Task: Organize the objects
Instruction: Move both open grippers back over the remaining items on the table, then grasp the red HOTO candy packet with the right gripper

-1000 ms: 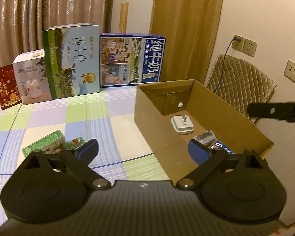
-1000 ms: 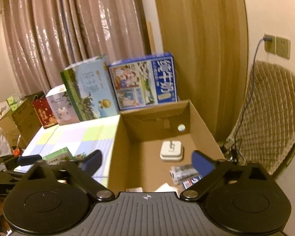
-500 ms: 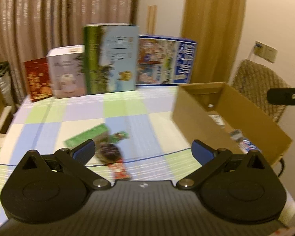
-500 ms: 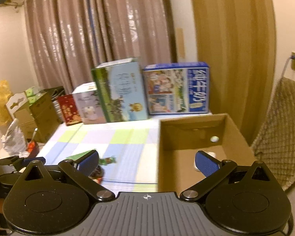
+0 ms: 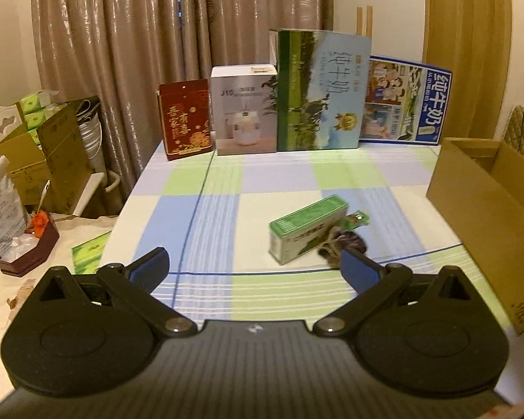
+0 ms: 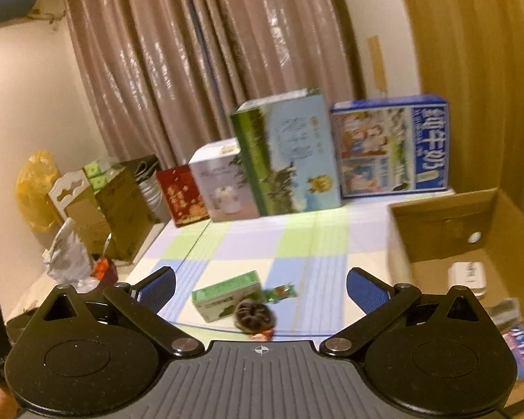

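Observation:
A small green box (image 5: 307,234) (image 6: 227,295) lies on the checked tablecloth (image 5: 262,181). A green snack packet (image 5: 358,219) (image 6: 281,292) and a dark round wrapped item (image 5: 346,242) (image 6: 255,316) lie right beside it. An open cardboard box (image 5: 482,209) (image 6: 447,223) stands at the table's right and holds a white adapter (image 6: 466,276) and some packets (image 6: 518,345). My left gripper (image 5: 253,269) is open and empty, just short of the green box. My right gripper (image 6: 260,284) is open and empty above the same items.
Four upright cartons line the back edge: red (image 5: 185,118), white (image 5: 244,110), tall green (image 5: 319,90), blue (image 5: 405,99). Left of the table stand cardboard boxes (image 5: 42,160), a bag (image 5: 0,202) and a dark red container (image 5: 28,248). Curtains hang behind.
Both grippers have swung left, away from the cardboard box and toward the loose items on the cloth. Both stayed open.

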Action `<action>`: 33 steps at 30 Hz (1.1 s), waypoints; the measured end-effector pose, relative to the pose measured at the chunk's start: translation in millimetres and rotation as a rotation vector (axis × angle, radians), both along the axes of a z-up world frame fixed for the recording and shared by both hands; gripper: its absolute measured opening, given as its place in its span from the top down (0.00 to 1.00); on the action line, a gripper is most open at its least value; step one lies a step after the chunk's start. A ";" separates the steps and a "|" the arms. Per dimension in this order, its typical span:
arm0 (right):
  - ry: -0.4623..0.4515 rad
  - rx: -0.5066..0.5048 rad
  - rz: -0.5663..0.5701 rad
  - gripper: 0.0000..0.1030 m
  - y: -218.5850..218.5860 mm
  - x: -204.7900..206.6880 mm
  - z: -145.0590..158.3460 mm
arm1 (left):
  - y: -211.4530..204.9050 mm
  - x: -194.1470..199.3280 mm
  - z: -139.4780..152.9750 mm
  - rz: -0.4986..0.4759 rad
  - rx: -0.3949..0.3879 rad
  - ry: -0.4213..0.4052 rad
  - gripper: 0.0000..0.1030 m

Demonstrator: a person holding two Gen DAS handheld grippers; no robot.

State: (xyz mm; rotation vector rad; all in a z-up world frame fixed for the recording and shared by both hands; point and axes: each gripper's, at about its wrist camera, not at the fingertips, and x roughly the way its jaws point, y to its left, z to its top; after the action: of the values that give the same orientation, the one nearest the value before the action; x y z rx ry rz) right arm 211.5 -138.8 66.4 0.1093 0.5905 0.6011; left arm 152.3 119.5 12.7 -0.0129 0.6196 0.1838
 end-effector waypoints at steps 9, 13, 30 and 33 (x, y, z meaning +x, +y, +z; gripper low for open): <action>0.115 -0.151 0.065 0.02 32.9 11.9 -93.3 | 15.8 14.5 -17.4 -0.011 0.005 0.036 0.01; 0.160 -0.178 0.129 0.02 46.3 25.2 -114.6 | 20.7 26.8 -25.2 -0.010 -0.005 0.062 0.01; 0.176 -0.269 0.230 0.45 97.0 67.5 -177.7 | 27.9 69.4 -46.8 0.005 -0.023 0.107 0.01; 0.184 -0.294 0.212 0.55 102.4 73.1 -185.1 | 28.4 72.7 -50.8 0.006 -0.026 0.117 0.01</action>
State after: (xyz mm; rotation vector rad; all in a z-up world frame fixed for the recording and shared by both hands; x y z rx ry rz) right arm 284.6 -36.5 -118.8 -0.1783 0.8696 0.7070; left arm 225.0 147.9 -38.1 -0.0293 0.7383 0.1835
